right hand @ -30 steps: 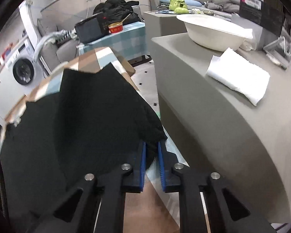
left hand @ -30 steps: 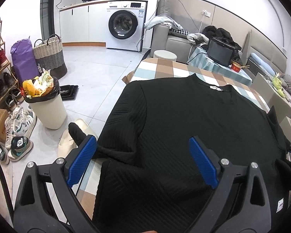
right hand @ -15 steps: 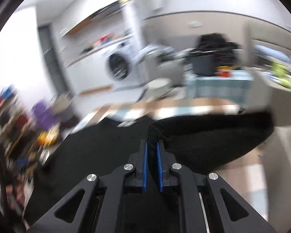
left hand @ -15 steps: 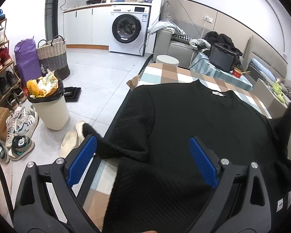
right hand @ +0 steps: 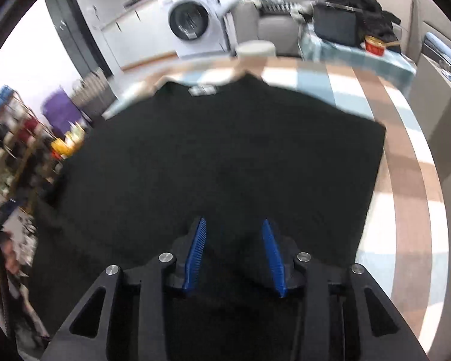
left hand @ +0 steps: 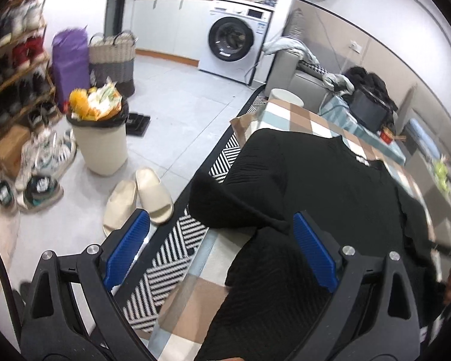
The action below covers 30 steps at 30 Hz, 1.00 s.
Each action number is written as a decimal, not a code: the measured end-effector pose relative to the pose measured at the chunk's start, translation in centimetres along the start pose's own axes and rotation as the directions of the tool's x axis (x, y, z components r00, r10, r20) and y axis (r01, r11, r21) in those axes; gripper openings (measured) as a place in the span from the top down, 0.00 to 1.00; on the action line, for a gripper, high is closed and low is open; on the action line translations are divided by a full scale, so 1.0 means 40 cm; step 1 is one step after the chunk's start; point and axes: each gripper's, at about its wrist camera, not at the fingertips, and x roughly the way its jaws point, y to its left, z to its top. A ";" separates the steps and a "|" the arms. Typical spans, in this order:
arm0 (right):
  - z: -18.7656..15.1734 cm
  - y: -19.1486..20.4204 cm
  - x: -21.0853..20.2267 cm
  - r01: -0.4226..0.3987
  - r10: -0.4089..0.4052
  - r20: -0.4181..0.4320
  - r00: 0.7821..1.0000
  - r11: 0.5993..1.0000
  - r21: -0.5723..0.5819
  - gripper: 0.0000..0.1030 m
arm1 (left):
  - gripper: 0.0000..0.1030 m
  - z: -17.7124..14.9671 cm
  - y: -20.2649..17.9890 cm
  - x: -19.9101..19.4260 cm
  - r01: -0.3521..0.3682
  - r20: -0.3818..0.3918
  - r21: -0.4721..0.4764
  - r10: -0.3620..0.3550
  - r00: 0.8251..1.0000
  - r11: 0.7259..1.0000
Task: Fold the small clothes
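Observation:
A black ribbed sweater (left hand: pixel 324 198) lies flat on a checked table (left hand: pixel 192 307), collar at the far end. Its left sleeve (left hand: pixel 225 207) hangs over the table's left edge. My left gripper (left hand: pixel 222 240) is open and empty, just above the sleeve and the table edge. In the right wrist view the sweater (right hand: pixel 219 156) shows with its right side folded in to a straight edge. My right gripper (right hand: pixel 234 240) is open over the sweater's near part, holding nothing.
On the floor to the left are a full bin (left hand: pixel 100 138), cream slippers (left hand: pixel 138 201), a striped rug (left hand: pixel 171 258) and shoe racks (left hand: pixel 12 78). A grey counter (right hand: pixel 436 96) stands right of the table. A washing machine (left hand: pixel 234 45) and sofa are behind.
My right gripper carried the right sleeve over the sweater's body, then opened and let it go. My left gripper swung left toward the hanging left sleeve, still open.

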 end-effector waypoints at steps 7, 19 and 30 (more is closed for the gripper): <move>-0.031 -0.015 -0.073 -0.025 0.022 0.066 0.998 0.999 0.037 0.58 | 0.08 0.020 0.061 0.062 0.031 -0.079 -0.140 -0.043 0.996 0.990; -0.069 -0.026 -0.142 -0.014 0.002 0.119 0.993 0.995 0.098 0.52 | 0.96 0.062 0.071 0.219 0.133 -0.122 -0.313 -0.178 0.976 0.940; -0.105 -0.035 -0.186 -0.028 0.008 0.160 0.987 0.992 0.125 0.52 | 0.96 0.159 -0.374 0.082 0.368 0.027 0.149 -0.375 0.926 0.918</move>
